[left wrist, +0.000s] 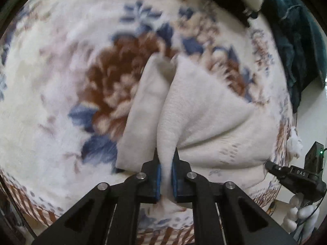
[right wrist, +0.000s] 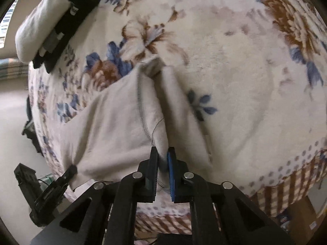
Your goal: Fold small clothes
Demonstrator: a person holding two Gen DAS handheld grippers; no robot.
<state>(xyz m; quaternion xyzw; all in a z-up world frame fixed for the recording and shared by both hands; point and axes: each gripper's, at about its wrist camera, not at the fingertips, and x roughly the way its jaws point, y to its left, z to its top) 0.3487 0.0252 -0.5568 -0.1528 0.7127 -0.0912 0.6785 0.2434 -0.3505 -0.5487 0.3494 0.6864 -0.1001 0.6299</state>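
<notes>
The left gripper (left wrist: 166, 159) clenches a pinch of the cream garment (left wrist: 204, 106), cloth running between its 2 fingers; the right gripper (right wrist: 162, 157) grips the opposite near edge. The garment lies ahead of both pairs of fingers on the floral blanket (right wrist: 235, 61), sagging between them. Keeping both corners level and taut should give a clean fold. Open blanket lies beyond; a folded stack (right wrist: 40, 20) sits far ahead-left of the right fingers.
</notes>
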